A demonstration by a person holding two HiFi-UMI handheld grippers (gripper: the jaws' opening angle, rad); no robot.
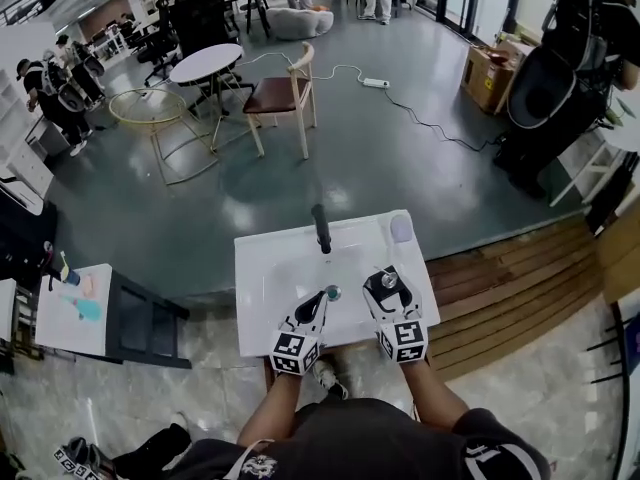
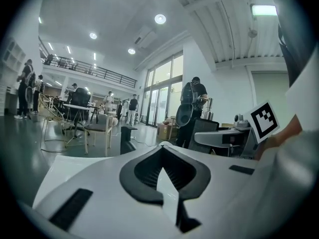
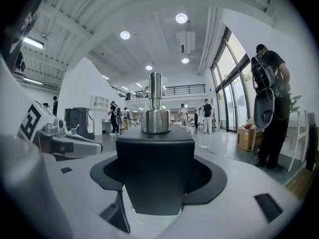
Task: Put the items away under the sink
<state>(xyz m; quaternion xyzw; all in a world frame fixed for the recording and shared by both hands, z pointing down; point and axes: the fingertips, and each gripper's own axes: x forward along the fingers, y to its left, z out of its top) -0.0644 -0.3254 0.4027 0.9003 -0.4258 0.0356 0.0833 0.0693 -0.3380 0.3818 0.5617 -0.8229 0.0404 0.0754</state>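
The white sink (image 1: 268, 268) lies below me, with a black faucet (image 1: 321, 228) at its back and a round metal drain plug (image 1: 333, 292) in the basin. My right gripper (image 1: 388, 282) hovers over the basin, shut on a black dispenser bottle (image 3: 154, 173) with a steel pump top (image 3: 155, 108). My left gripper (image 1: 318, 302) is beside it, just left of the plug. In the left gripper view its jaws (image 2: 162, 158) stand together with only a thin white sliver between the pads. A lilac item (image 1: 401, 227) rests on the sink's back right corner.
A wooden chair (image 1: 285, 93), a round white table (image 1: 205, 65) and a wire side table (image 1: 150, 108) stand beyond the sink. A power strip (image 1: 375, 83) with its cable lies on the floor. A black cabinet (image 1: 145, 318) is at my left, wooden decking (image 1: 520, 288) at my right.
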